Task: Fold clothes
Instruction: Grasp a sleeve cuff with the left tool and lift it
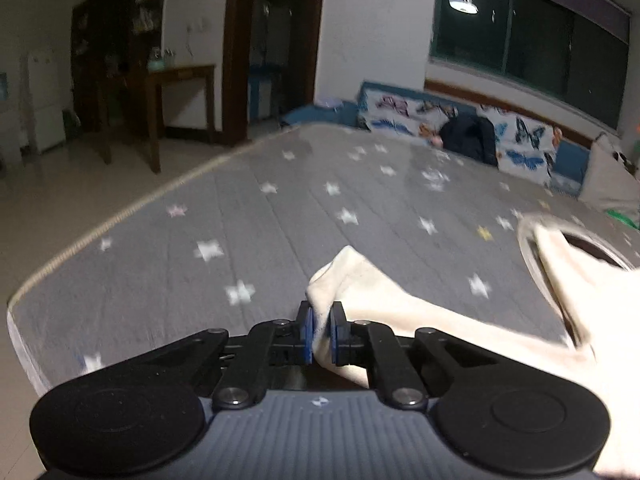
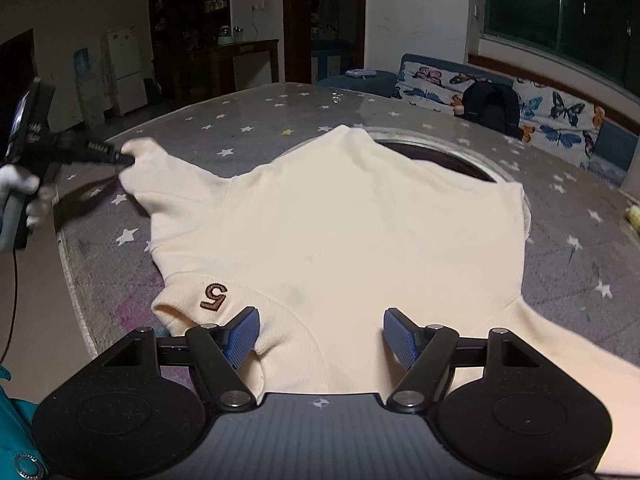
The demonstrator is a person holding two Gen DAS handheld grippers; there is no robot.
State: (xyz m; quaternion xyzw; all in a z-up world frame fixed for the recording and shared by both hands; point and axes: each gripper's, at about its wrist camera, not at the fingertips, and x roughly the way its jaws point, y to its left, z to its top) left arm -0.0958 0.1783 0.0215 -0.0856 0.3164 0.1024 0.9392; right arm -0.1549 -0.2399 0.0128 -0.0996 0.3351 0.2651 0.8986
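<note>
Grey star-printed fabric covers the table (image 2: 192,128) that fills both my views, with a butterfly-patterned sofa (image 2: 560,108) under the dark window at the upper right and a white fridge (image 2: 124,68) at the upper left. I see the cream sweatshirt (image 2: 340,224) spread flat across the middle of the right wrist view, its collar toward the far side and a brown "5" (image 2: 214,297) stitched near the lower left hem. My left gripper (image 1: 320,330) has its blue pads pinched tight on a bunched fold of sleeve cloth at the lower centre of its view; from the right camera I see it at the left edge, gripping the sleeve tip, held by a white-gloved hand (image 2: 24,196). My right gripper (image 2: 320,338) stands wide, its pads apart just above the sweatshirt's near edge, clamping nothing.
</note>
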